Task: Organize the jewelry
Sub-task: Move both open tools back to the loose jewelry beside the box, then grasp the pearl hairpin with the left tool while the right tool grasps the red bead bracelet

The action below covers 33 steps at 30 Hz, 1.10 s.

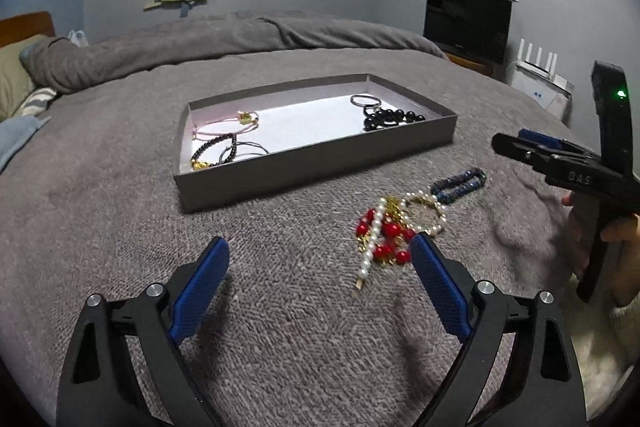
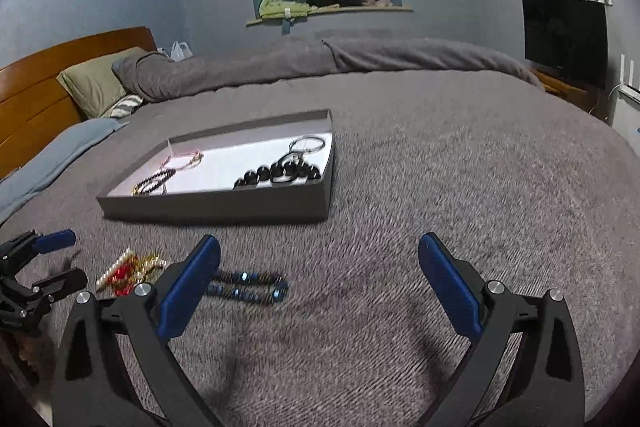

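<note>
A home bedroom: grey-blanketed bed [image 2: 400, 147], wooden headboard [image 2: 48, 75], pillow [image 2: 96, 83], probably a television [image 2: 564, 39].

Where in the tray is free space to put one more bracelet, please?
The white middle of the tray, between the pink bracelet at the left end and the black beads at the right end, is bare. Both ends are crowded.

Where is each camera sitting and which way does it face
Left wrist: on the left gripper, facing across the bed to the tray; its open fingers show, plus the right gripper and a hand.
Right wrist: on the right gripper, facing the tray; its open fingers and the left gripper show.
Shared: tray, blue bracelet.
</note>
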Tool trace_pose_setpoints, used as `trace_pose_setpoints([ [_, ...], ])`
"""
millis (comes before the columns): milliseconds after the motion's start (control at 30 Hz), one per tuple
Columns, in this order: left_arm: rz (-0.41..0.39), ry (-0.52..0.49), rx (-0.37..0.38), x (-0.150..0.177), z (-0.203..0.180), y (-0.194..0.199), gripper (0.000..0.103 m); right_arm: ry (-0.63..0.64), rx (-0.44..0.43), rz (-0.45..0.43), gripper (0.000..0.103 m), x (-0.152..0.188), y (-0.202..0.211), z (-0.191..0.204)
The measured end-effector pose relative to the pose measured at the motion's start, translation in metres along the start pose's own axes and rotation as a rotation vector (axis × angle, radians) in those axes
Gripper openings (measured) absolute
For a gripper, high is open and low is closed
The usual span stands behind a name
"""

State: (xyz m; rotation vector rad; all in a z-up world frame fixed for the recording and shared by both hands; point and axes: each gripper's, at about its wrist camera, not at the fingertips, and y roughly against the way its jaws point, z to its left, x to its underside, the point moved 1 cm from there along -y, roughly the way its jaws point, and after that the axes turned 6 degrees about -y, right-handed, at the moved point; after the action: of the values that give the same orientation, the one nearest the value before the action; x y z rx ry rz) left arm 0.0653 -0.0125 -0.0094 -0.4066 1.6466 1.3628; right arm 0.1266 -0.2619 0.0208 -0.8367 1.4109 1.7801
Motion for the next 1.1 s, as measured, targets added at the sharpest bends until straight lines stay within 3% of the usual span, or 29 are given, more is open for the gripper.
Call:
trace_pose_setpoints([
  [67,0.000,-0.007,0.016,0.002,-0.003,0.002,0.084,0.008,0.003,0.017,0.098,0.004,-0.001,0.002],
  [133,0.014,-0.019,0.036,0.003,-0.007,0.000,0.064,0.016,0.011,0.029,0.098,0.008,-0.001,0.003],
  [200,0.041,-0.038,0.051,0.006,-0.011,-0.006,0.054,0.016,0.014,0.035,0.098,0.010,-0.002,0.003],
  [367,0.047,-0.085,0.059,0.008,-0.020,-0.009,0.044,0.016,0.011,0.037,0.098,0.011,-0.004,0.005],
  [400,0.054,-0.091,0.058,0.009,-0.021,-0.010,0.034,0.019,0.009,0.039,0.098,0.011,-0.004,0.006],
  [633,0.083,-0.119,0.053,0.013,-0.023,-0.016,0.007,0.055,-0.024,0.034,0.098,0.012,0.000,0.017],
  [800,0.057,-0.143,0.043,0.010,-0.026,-0.011,0.006,0.077,-0.077,0.046,0.098,0.013,0.003,0.032],
  [967,0.021,-0.105,0.010,0.006,-0.013,-0.004,0.006,0.105,-0.125,0.081,0.096,0.015,0.000,0.052],
  [1100,0.007,-0.054,-0.020,0.001,0.001,-0.002,0.006,0.143,-0.172,0.116,0.081,0.020,-0.001,0.077],
])
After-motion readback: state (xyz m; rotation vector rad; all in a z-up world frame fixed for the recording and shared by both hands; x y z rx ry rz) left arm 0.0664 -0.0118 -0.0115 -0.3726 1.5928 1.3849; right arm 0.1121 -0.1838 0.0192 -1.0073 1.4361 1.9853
